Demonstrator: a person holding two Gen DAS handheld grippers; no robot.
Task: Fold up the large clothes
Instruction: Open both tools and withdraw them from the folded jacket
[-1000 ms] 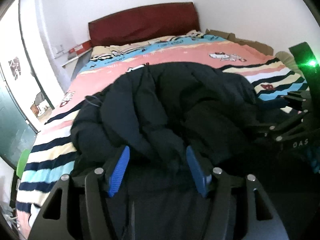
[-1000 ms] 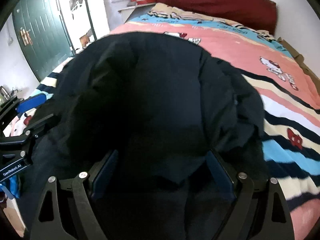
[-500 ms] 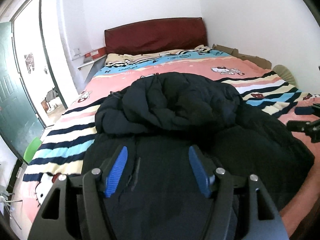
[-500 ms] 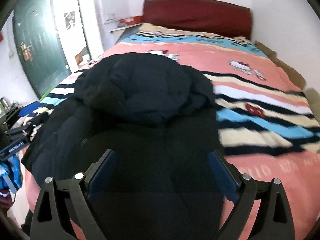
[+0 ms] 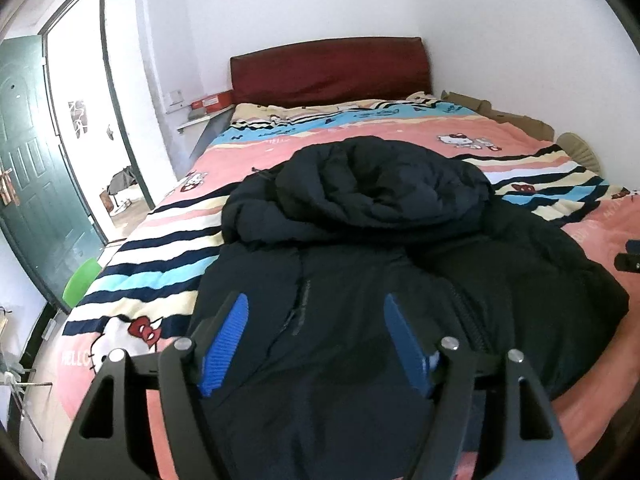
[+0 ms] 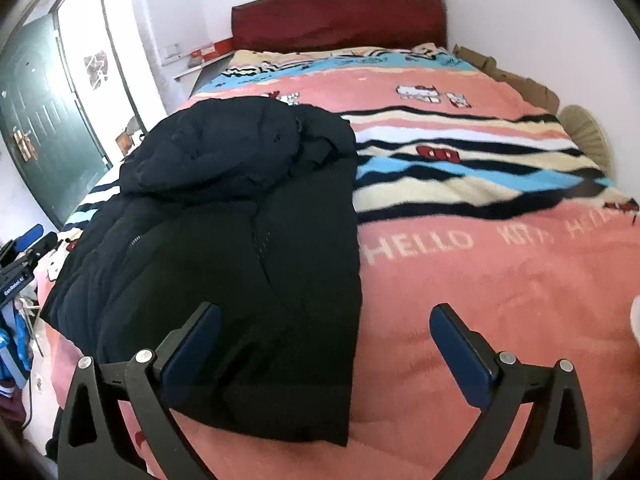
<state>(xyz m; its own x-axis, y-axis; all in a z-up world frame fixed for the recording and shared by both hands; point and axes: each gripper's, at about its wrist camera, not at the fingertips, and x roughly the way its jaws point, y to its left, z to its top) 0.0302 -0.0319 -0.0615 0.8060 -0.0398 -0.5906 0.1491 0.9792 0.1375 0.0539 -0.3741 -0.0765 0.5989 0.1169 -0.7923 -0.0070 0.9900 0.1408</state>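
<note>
A large black puffer jacket (image 5: pixel 380 264) lies folded on the bed, its hood bunched on top at the far end. In the right wrist view the jacket (image 6: pixel 224 220) covers the bed's left part. My left gripper (image 5: pixel 316 336) is open and empty, hovering over the jacket's near part. My right gripper (image 6: pixel 326 340) is open and empty, above the jacket's right edge and the blanket. The left gripper also shows at the left edge of the right wrist view (image 6: pixel 28 248); the right gripper's tip shows at the right edge of the left wrist view (image 5: pixel 630 258).
The bed has a pink, striped Hello Kitty blanket (image 6: pixel 480 240) and a dark red headboard (image 5: pixel 328 68). A green door (image 5: pixel 28 168) and doorway are on the left. Cardboard (image 5: pixel 500 114) lies along the right wall. A shelf (image 5: pixel 200 118) stands by the headboard.
Both grippers have pulled back from the jacket toward the foot of the bed. The jacket, earlier close up and raised, now lies on the bed. The right gripper has swung right.
</note>
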